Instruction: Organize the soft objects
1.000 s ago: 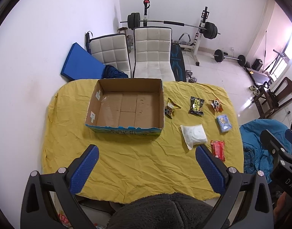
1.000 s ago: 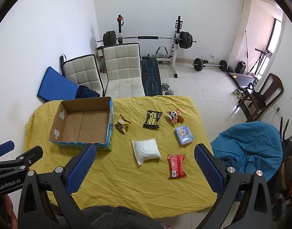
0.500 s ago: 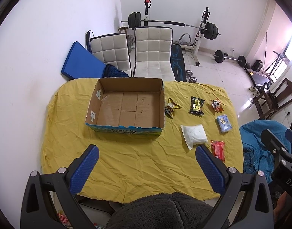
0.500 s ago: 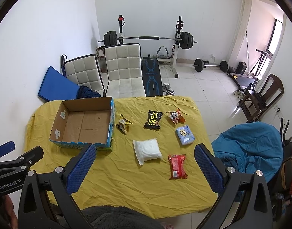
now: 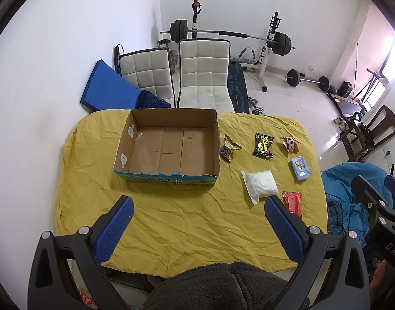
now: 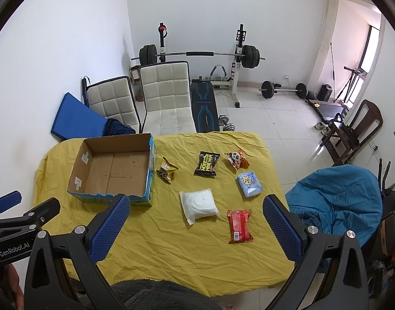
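Note:
An empty open cardboard box (image 5: 169, 146) (image 6: 115, 170) sits on the left of the yellow-covered table (image 5: 171, 222) (image 6: 171, 245). To its right lie several soft packets: a white pouch (image 5: 259, 184) (image 6: 198, 204), a red packet (image 5: 293, 202) (image 6: 239, 222), a light blue tissue pack (image 5: 300, 168) (image 6: 249, 183), a black snack bag (image 5: 263, 144) (image 6: 206, 166), a panda packet (image 5: 289, 144) (image 6: 236, 159) and a gold packet (image 5: 229, 149) (image 6: 166, 171). My left gripper (image 5: 197, 224) and right gripper (image 6: 197, 224) are both open and empty, high above the table's near edge.
Two white chairs (image 5: 202, 77) stand behind the table, with a blue mat (image 5: 107, 90) against the wall. A weight bench and barbell rack (image 6: 200, 59) stand beyond. A blue beanbag (image 6: 337, 201) and a wooden chair (image 6: 352, 129) are on the right.
Both views have shifted very slightly; the grippers stay open and nothing on the table has moved.

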`<state>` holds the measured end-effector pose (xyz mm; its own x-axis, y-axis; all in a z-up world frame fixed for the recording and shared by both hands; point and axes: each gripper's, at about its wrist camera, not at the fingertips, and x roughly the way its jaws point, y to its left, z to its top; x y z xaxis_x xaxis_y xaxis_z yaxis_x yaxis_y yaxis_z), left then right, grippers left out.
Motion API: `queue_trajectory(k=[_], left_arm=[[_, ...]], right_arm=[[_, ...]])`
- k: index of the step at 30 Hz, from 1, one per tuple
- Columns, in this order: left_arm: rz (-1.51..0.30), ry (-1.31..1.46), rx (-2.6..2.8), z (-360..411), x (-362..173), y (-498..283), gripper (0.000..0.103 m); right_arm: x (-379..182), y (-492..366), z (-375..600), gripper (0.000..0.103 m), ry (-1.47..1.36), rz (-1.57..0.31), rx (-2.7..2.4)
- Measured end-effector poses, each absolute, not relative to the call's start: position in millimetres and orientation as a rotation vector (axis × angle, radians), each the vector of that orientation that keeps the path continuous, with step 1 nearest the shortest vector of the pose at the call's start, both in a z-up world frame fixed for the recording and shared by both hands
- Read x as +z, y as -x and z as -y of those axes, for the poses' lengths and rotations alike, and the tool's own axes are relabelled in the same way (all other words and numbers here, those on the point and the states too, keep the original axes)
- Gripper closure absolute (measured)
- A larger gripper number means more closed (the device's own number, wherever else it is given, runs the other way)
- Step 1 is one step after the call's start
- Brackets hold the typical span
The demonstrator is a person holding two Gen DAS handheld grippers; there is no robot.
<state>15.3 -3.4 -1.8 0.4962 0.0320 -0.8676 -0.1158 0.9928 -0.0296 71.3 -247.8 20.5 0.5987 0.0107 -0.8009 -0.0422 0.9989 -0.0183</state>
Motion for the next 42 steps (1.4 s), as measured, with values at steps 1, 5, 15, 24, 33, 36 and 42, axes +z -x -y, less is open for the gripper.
queue_trajectory(k=[1, 5, 15, 24, 33, 36, 42], left_arm=[[-1.048, 0.087, 0.089, 4, -1, -16, 0.000], [-1.044, 0.086, 0.086, 4, 2, -17, 0.000], [-1.031, 0.092, 0.086, 0, 5, -18, 0.000], [-1.026, 0.093, 0.088, -3, 5, -19, 0.000], [-1.026, 0.092, 0.085, -2, 5, -18, 0.000], [-1.027, 0.090, 0.083, -2, 4, -18, 0.000], [-1.040, 0.085, 0.069, 6, -5, -23, 0.000]], right_arm=[[21, -71, 248, 0.000, 0.036, -0.929, 0.030], [21, -72, 248, 0.000, 0.037, -0.927, 0.030], [27, -70, 248, 0.000, 0.035, -0.923, 0.028], [29, -70, 244, 0.000, 0.035, -0.922, 0.036], [29, -70, 244, 0.000, 0.034, -0.921, 0.043], [28, -69, 245, 0.000, 0.031, -0.921, 0.045], [26, -71, 245, 0.000, 0.027, -0.923, 0.040]])
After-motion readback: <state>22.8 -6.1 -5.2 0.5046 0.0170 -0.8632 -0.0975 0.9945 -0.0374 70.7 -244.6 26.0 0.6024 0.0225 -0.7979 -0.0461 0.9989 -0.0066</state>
